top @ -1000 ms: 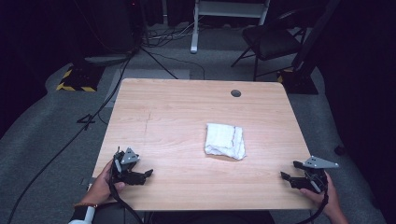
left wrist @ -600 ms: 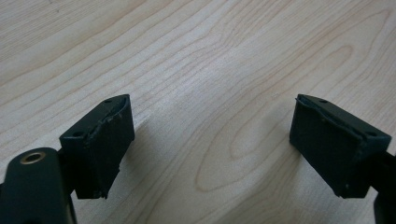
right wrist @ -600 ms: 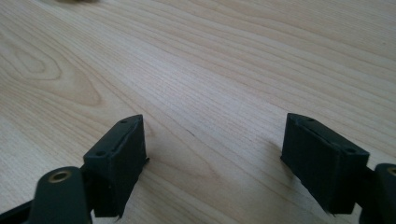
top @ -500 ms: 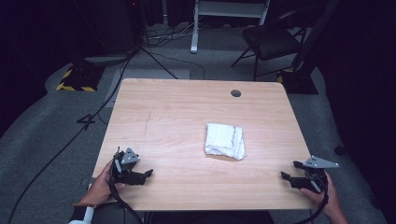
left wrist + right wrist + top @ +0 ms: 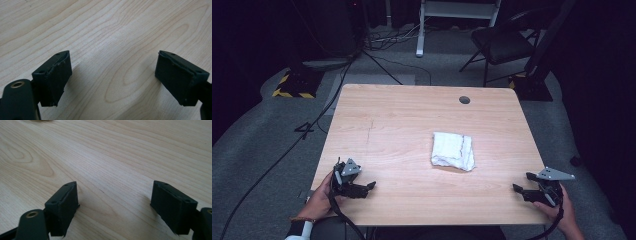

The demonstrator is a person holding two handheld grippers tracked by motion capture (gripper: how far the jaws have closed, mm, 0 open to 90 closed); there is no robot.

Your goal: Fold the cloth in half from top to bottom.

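Folded white cloth, soft and lumpy [image 5: 452,151], lies just right of centre on the pale wood-grain table [image 5: 402,120]. Left gripper [image 5: 362,188] rests at 7 o'clock, right gripper [image 5: 523,191] at 5, both well apart from it, jaws spread, nothing held. Risk: a pinch may catch only the top layer, so the fold opens or slides on the smooth top.
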